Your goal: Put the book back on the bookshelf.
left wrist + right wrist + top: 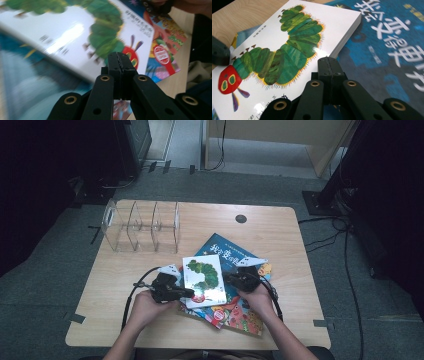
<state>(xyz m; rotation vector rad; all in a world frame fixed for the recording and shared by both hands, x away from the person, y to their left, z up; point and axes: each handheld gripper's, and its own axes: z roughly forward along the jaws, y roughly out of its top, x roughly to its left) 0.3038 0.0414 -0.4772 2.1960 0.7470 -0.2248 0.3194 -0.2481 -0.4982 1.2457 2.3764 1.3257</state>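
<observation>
my left gripper [186, 292] has its jaws pressed together on nothing, tip at the left edge of the white caterpillar book [203, 280]. my right gripper [229, 278] is pinched closed too, empty, at that book's right edge. the book tops a stack with a blue book [225, 251] near the table's [125, 320] front edge, right of middle.

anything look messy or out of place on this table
The books are untidy: a white caterpillar book lies crooked atop a blue book and a colourful one, fanned at different angles. The clear rack behind them holds none. Nothing looks damaged or spilled.
</observation>
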